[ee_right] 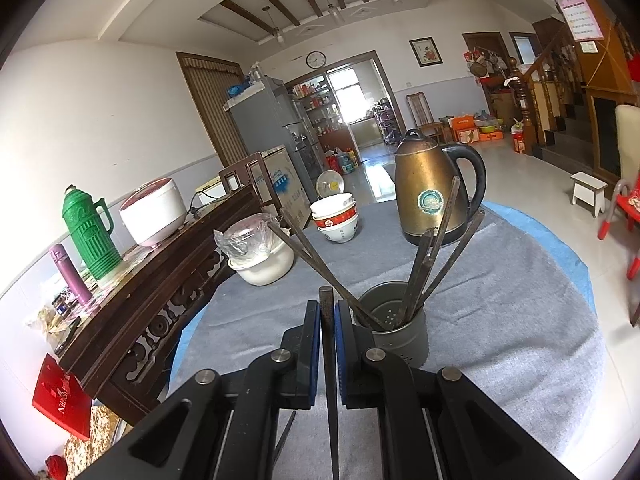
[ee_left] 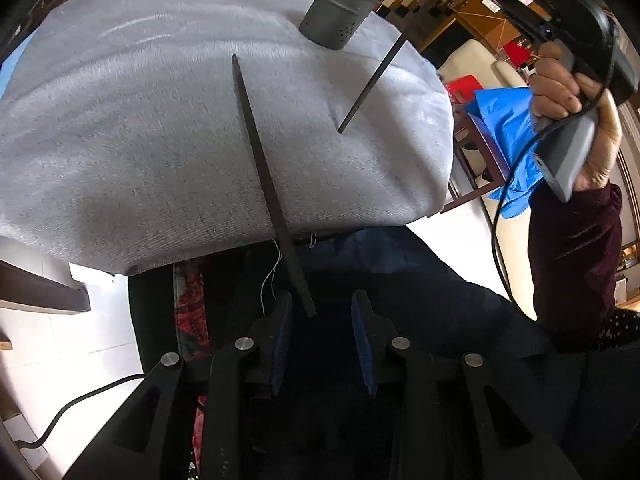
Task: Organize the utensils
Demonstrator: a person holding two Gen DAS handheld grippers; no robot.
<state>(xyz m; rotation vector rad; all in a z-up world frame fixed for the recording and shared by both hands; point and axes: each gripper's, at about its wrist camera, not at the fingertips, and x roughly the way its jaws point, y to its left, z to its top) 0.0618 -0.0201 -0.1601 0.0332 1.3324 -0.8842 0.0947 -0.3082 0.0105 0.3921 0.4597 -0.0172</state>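
Observation:
A dark chopstick (ee_left: 256, 152) lies along the grey tablecloth (ee_left: 120, 140), and its near end juts past the table's front edge. That end sits between the jaws of my left gripper (ee_left: 322, 308), closer to the left pad (ee_left: 282, 340); the jaws stand apart and neither pad presses on it. My right gripper (ee_right: 328, 308) is shut on a second chopstick (ee_right: 329, 344), which it holds upright. The left wrist view shows this held chopstick (ee_left: 372, 80) hanging tip-down over the cloth. A grey perforated holder (ee_right: 394, 328) with several chopsticks stands just right of the right gripper.
A brass kettle (ee_right: 432, 196), stacked bowls (ee_right: 336, 216) and a white pot covered with plastic wrap (ee_right: 260, 256) stand at the far side of the table. A dark wooden sideboard (ee_right: 160, 280) runs along its left. A person's hand (ee_left: 560, 88) grips the right tool.

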